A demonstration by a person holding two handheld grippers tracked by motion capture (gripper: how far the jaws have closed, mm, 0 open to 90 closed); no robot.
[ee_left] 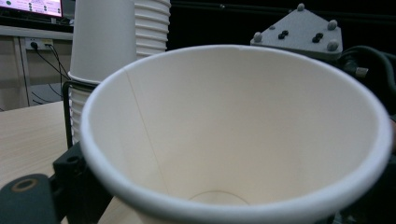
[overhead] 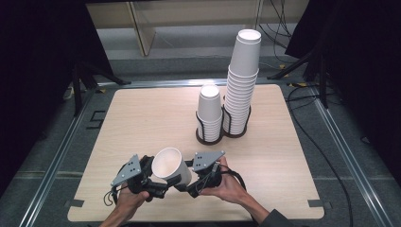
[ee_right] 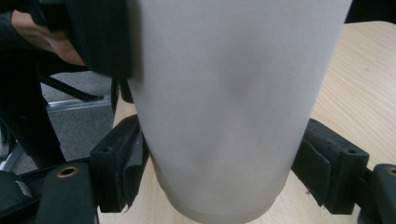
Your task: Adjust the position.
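Observation:
A white paper cup [overhead: 169,166] hangs tilted just above the front of the wooden table [overhead: 142,113], its mouth turned up and to the left. My left gripper [overhead: 162,183] grips it from the left and my right gripper [overhead: 187,183] from the right. In the left gripper view I look straight into the cup's mouth [ee_left: 243,121], with a black jaw beside its wall at the lower left. In the right gripper view the cup's body [ee_right: 224,93] sits between both pads [ee_right: 123,158], which press on its sides near the base.
Two stacks of white paper cups stand upside down in black wire holders at the table's middle back: a short stack [overhead: 209,111] and a tall stack [overhead: 242,80] to its right. Hands and forearms come in at the front edge. Black stands and cables lie beyond the table.

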